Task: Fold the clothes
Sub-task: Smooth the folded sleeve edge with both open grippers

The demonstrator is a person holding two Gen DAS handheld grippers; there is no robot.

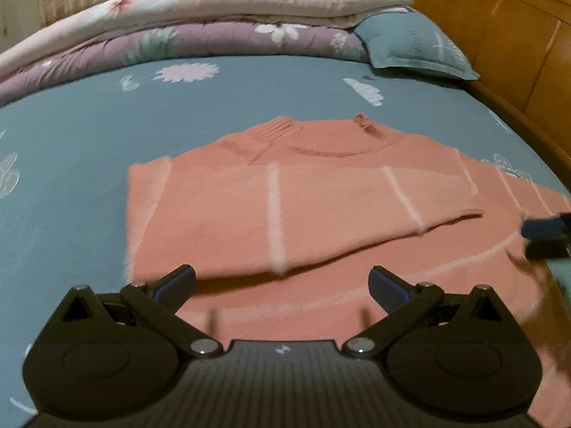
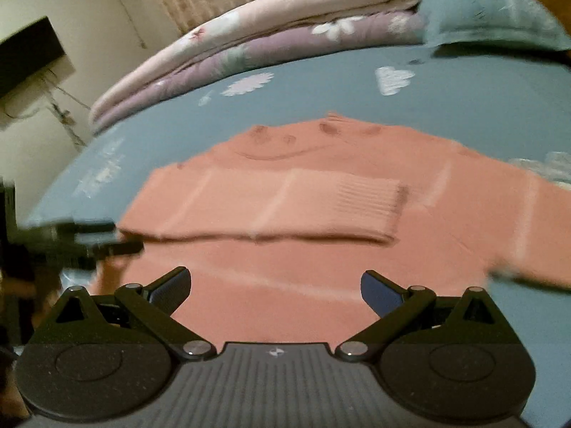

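A salmon-pink knit sweater (image 1: 321, 199) with pale stripes lies flat on the blue bedsheet (image 1: 89, 142), collar toward the far side. One sleeve (image 2: 303, 207) is folded across its chest, cuff at the right. My left gripper (image 1: 282, 285) hovers open over the sweater's lower hem, nothing between its fingers. My right gripper (image 2: 273, 287) is open too, above the hem. In the left wrist view the right gripper's fingers (image 1: 546, 235) show at the right edge. In the right wrist view the left gripper (image 2: 89, 239) appears blurred at the left edge.
Folded floral quilts (image 1: 214, 18) are stacked along the bed's far side, beside a blue pillow (image 1: 414, 46). A wooden headboard (image 1: 517, 35) runs along the right. A dark wall-mounted screen (image 2: 25, 53) and cables are on the wall at the left.
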